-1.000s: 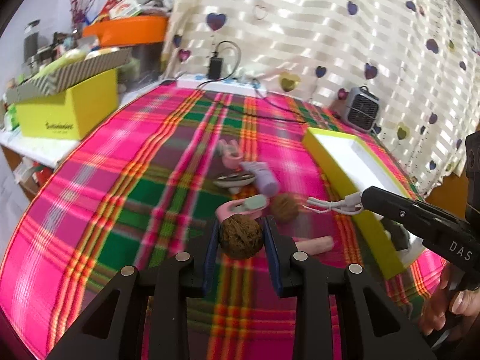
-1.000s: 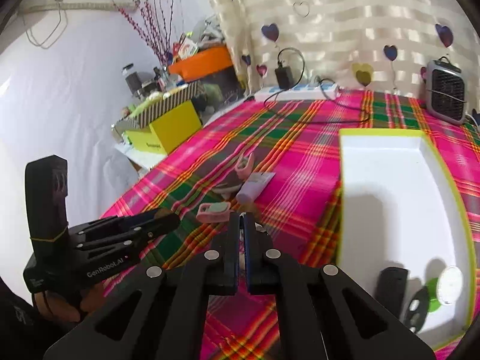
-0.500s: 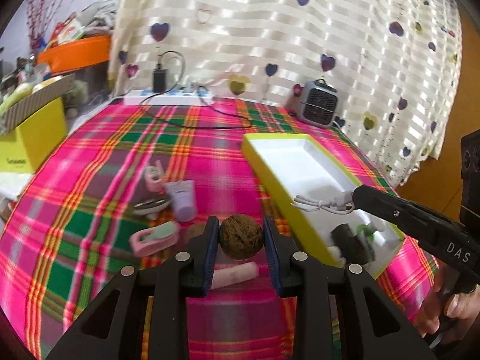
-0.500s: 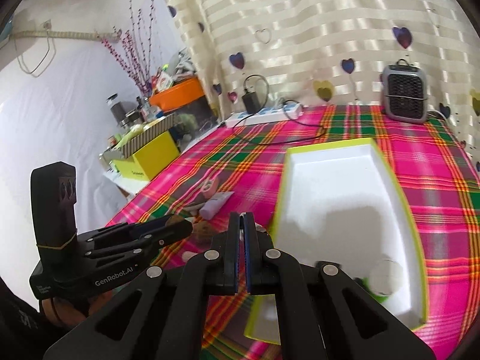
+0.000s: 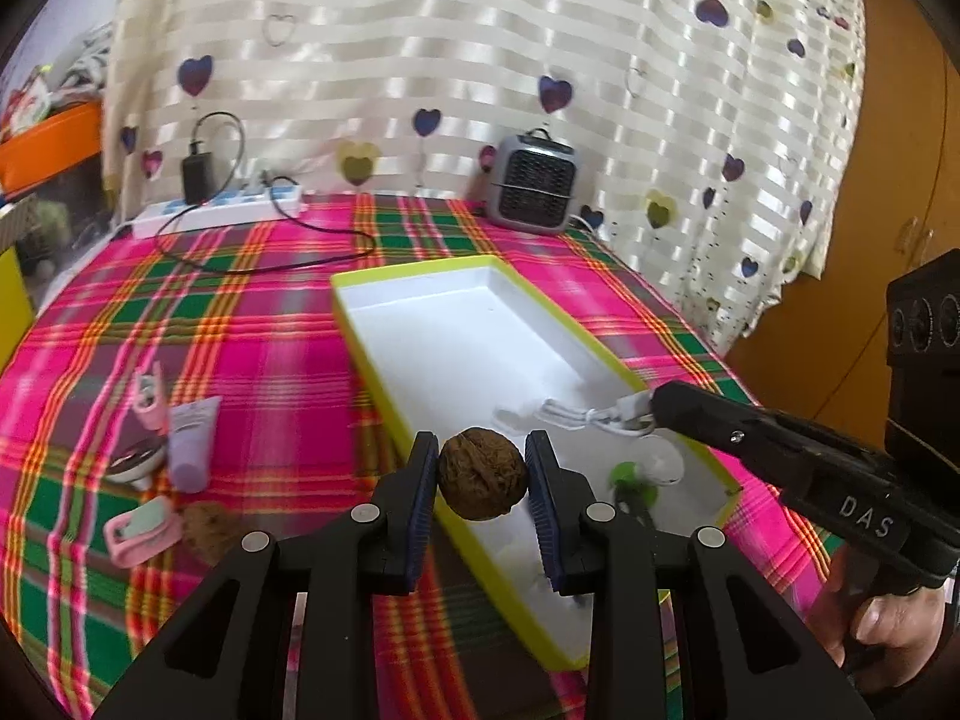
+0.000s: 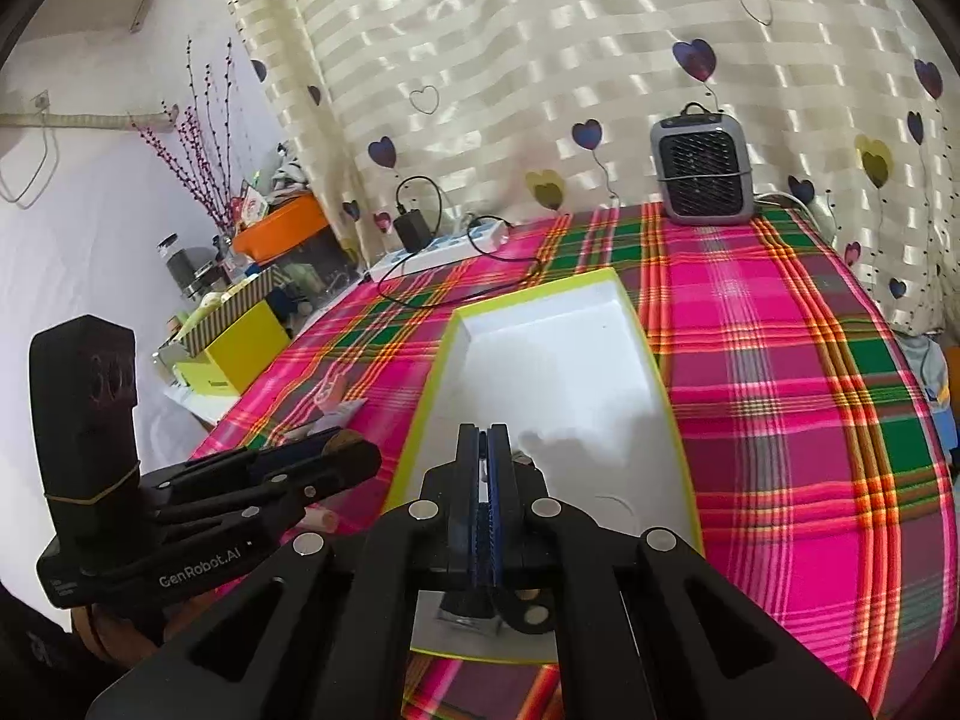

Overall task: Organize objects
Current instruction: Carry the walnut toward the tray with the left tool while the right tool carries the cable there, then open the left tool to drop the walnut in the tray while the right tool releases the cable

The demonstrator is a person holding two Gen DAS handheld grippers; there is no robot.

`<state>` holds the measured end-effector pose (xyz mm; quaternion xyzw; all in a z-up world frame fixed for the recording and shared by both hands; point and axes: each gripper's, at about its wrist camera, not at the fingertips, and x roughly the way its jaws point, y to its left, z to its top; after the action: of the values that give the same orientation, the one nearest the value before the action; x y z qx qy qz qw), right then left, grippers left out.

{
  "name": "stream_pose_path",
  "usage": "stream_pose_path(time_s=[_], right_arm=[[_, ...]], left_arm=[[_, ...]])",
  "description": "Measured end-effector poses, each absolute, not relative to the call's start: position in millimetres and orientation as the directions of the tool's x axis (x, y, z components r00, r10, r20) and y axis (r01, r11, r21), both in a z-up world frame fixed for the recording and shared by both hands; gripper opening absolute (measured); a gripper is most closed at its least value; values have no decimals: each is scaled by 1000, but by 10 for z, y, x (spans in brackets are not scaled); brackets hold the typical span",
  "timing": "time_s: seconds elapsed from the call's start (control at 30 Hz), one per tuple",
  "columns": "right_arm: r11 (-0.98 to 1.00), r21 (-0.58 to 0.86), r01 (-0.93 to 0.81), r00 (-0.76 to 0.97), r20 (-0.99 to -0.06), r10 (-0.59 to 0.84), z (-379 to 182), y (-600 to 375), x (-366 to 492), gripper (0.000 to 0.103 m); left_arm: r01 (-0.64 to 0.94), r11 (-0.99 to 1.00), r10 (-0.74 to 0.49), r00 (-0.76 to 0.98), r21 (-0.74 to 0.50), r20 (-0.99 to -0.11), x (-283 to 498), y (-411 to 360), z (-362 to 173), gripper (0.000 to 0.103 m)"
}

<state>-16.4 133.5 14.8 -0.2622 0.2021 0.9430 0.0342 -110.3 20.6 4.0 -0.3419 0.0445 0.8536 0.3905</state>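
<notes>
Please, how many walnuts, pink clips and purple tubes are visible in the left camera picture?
walnuts: 2, one in the left gripper, one on the cloth
pink clips: 2
purple tubes: 1
Total: 5

**Two maker's marks, one on each gripper**

In the left wrist view, white capitals reading "DAS" run along the black side of the right gripper [image 5: 651, 411]. Over in the right wrist view, "GenRobot.AI" stands in pale letters on the black flank of the left gripper [image 6: 351, 450]. Nothing else is legible; print on the yellow box [image 6: 246, 348] is too small.
</notes>
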Motion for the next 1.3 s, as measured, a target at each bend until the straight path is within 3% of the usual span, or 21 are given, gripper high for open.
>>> stream_pose_path(time_s=[0.47, 1.3], right_arm=[[-906, 367, -210, -832, -553, -31, -52, 1489, -258, 2], [-923, 315, -221, -811, -585, -5, -110, 1411, -319, 3]], left_arm=[[-694, -702, 582, -433, -158, -689, -1202, 471, -172, 28], [-704, -699, 568, -437, -128, -698, -1261, 624, -244, 28]])
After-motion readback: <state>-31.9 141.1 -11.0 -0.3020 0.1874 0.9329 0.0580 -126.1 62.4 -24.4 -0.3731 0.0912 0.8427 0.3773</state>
